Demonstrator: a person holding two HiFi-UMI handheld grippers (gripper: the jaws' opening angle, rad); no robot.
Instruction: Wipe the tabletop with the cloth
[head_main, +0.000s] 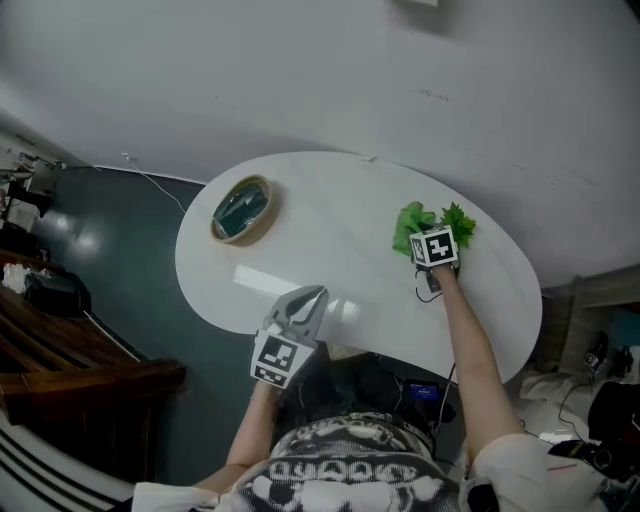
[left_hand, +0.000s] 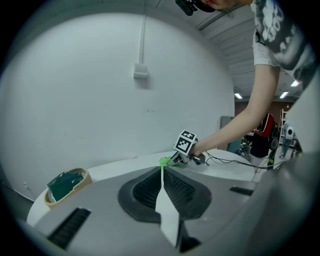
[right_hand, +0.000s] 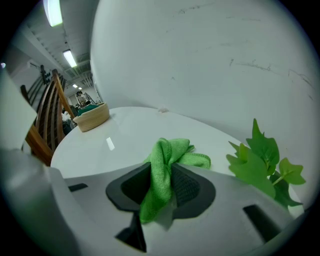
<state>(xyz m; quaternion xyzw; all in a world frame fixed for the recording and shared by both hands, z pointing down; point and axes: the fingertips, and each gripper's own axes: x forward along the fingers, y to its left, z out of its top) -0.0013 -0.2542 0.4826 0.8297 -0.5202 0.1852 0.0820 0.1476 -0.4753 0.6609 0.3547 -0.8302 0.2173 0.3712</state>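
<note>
A green cloth (right_hand: 164, 167) is pinched between the jaws of my right gripper (right_hand: 162, 175), and its free end trails onto the white oval tabletop (head_main: 330, 220). In the head view the cloth (head_main: 409, 226) lies at the table's right side, just ahead of the right gripper (head_main: 424, 238). My left gripper (head_main: 303, 305) hovers at the table's near edge. Its jaws are pressed together with nothing between them (left_hand: 161, 172). The left gripper view shows the right gripper's marker cube (left_hand: 186, 142) across the table.
A shallow woven basket (head_main: 243, 210) holding something teal sits on the table's left part. Green plant leaves (right_hand: 262, 160) stand just right of the cloth. A wall runs behind the table. A wooden chair (head_main: 60, 350) stands on the floor at the left, and a cable (head_main: 160, 190) lies nearby.
</note>
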